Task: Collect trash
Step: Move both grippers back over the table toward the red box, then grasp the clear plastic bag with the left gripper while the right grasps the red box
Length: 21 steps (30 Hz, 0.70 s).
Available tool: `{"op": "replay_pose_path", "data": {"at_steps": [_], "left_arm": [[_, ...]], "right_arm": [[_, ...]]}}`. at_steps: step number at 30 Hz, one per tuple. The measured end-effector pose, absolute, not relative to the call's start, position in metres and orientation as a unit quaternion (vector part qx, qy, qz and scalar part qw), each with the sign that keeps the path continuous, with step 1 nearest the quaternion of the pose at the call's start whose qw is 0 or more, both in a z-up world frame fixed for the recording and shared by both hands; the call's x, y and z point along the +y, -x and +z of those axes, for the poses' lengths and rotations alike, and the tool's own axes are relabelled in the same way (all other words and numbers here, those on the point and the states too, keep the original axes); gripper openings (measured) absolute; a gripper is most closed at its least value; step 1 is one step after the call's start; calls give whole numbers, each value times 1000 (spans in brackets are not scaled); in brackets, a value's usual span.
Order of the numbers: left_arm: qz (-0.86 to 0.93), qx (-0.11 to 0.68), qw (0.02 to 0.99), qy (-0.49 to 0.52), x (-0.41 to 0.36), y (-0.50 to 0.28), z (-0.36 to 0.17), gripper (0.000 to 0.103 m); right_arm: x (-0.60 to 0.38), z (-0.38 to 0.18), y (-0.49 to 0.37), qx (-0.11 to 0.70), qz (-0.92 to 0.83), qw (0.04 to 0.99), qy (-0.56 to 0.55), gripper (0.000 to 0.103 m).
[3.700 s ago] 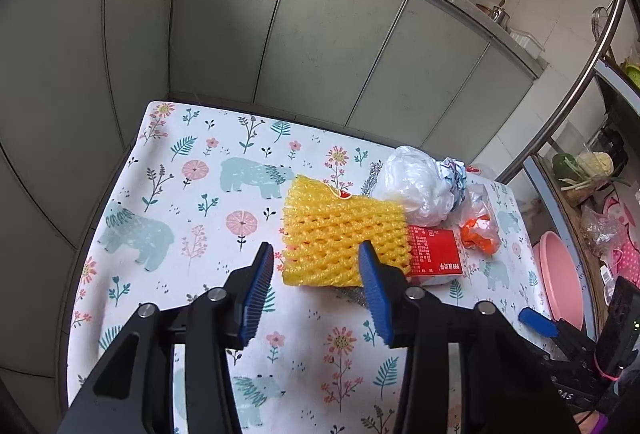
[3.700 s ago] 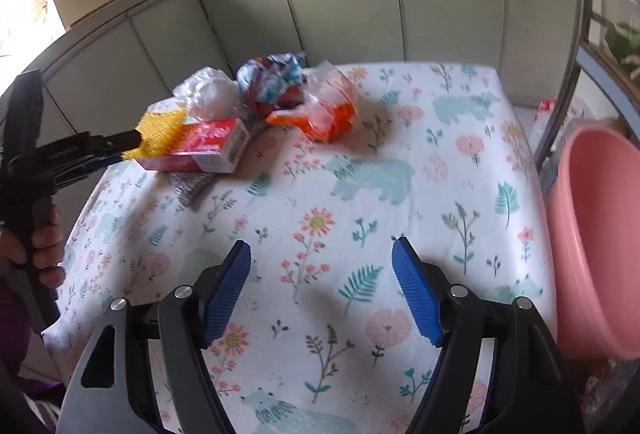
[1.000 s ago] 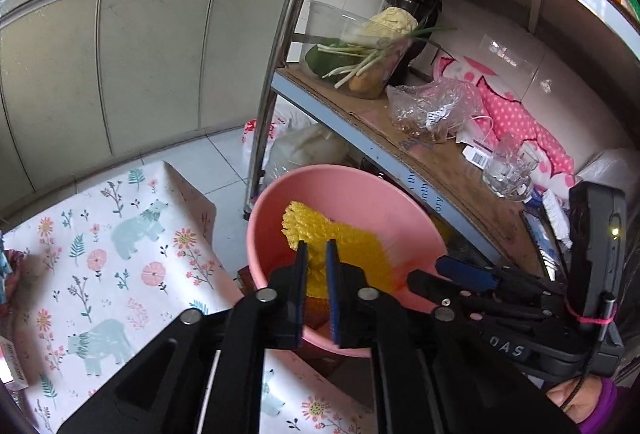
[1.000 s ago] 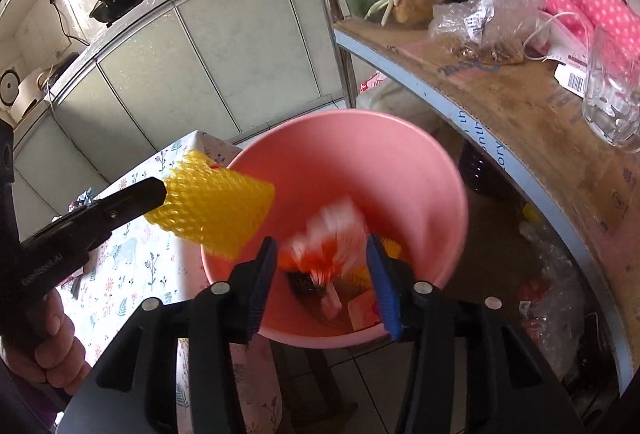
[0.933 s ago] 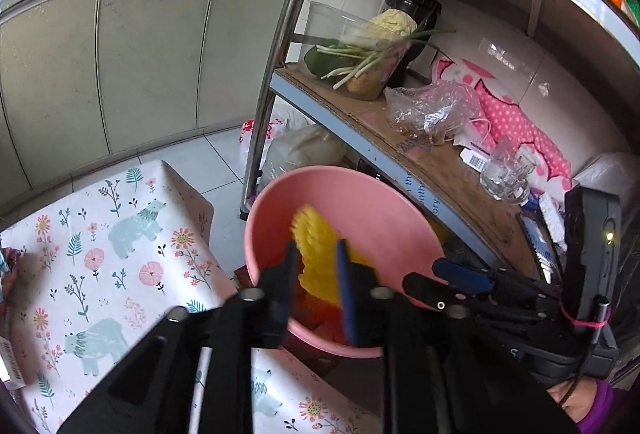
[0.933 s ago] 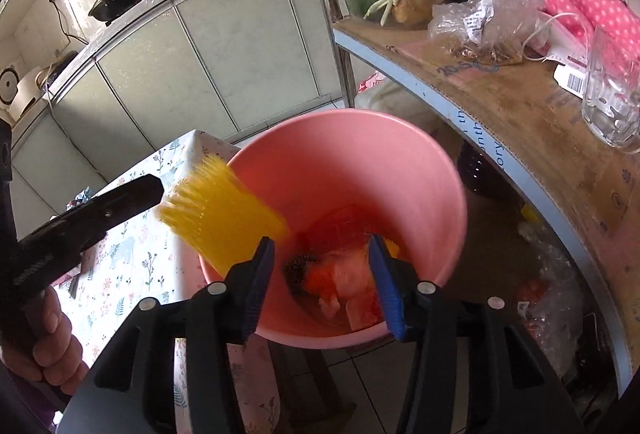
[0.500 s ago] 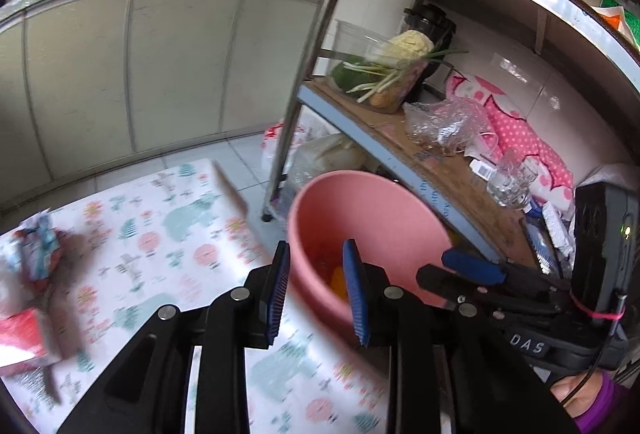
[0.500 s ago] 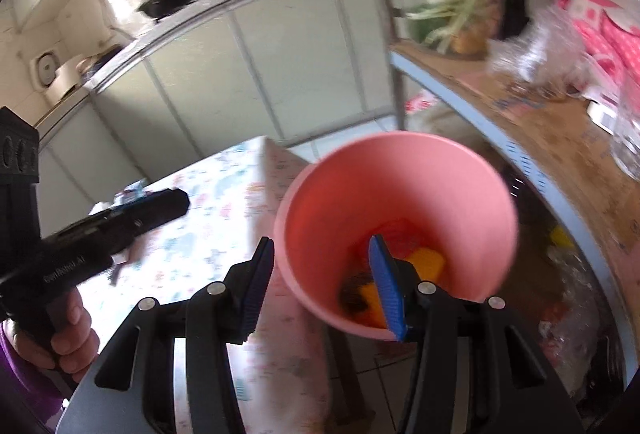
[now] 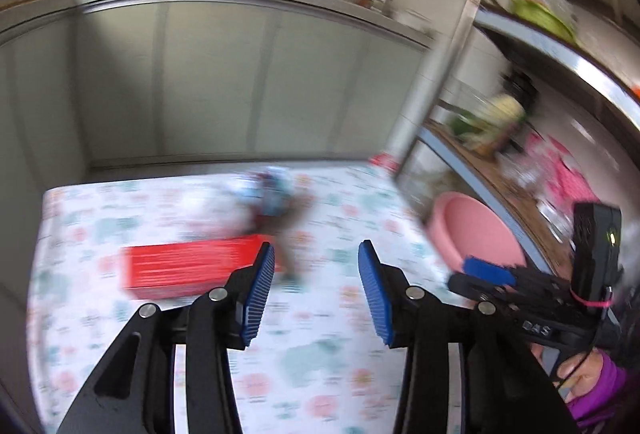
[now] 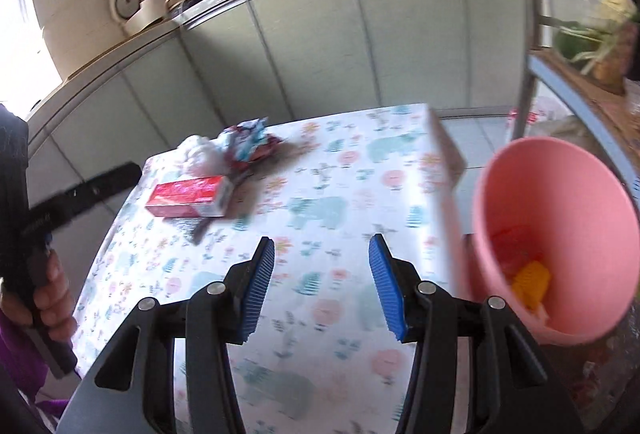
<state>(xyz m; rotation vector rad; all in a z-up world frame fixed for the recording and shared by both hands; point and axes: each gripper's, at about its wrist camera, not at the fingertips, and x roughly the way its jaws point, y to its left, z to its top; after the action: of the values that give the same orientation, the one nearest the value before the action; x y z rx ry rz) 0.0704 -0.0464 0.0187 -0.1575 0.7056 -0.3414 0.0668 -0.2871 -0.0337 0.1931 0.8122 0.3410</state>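
- Left wrist view, blurry: my left gripper [image 9: 312,286] has nothing between its jaws — they've just been opening and stand apart. Red box [image 9: 192,268] is on the table [image 9: 320,386], wrappers [image 9: 276,190] beyond it; pink bin [image 9: 476,234] at right.
- Right wrist view: right gripper [image 10: 320,282] jaws apart, empty. Bin holds yellow foam net [image 10: 530,284] + orange scraps — approx. half done; box, white wad [image 10: 198,154], wrappers left.

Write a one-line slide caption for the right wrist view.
Open right gripper over the floral tablecloth; red box and wrappers remain, yellow foam net in the pink bucket.
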Motion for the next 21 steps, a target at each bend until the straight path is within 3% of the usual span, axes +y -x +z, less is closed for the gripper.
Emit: {"op": "replay_pose_path", "data": {"at_steps": [6, 21], "left_arm": [[-116, 338, 927, 111, 5, -92, 23, 44], [-91, 417, 894, 135, 7, -180, -34, 44]], "right_arm": [[-260, -33, -70, 396, 194, 894, -79, 50], [-257, -53, -80, 426, 192, 880, -80, 50]]}}
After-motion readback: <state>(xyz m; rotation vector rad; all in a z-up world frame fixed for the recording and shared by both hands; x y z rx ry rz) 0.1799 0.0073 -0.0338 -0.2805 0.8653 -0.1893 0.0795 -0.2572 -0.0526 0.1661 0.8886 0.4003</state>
